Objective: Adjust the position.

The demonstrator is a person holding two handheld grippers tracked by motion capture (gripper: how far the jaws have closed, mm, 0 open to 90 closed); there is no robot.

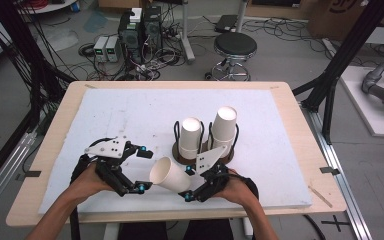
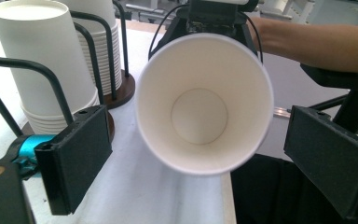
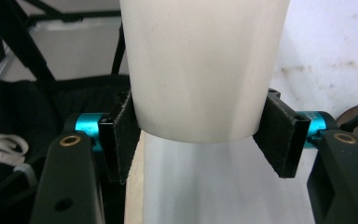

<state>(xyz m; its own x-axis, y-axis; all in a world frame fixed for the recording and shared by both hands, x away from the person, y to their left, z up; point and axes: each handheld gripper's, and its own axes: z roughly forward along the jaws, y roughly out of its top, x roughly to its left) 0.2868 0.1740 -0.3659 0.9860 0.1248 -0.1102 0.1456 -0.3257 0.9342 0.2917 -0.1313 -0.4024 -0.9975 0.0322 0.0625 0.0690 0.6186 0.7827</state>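
Left gripper view: cup (image 2: 204,102) interior empty

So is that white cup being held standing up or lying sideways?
Sideways. The paper cup is tipped with its open mouth facing the left hand-held gripper, while the right hand-held gripper clamps its base end.

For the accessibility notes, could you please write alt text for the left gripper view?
A white paper cup, held on its side by the right gripper behind it, points its open mouth at the camera, between the left gripper's two open black pads. To the left, two stacks of upside-down cups stand in black wire holders on the white table.
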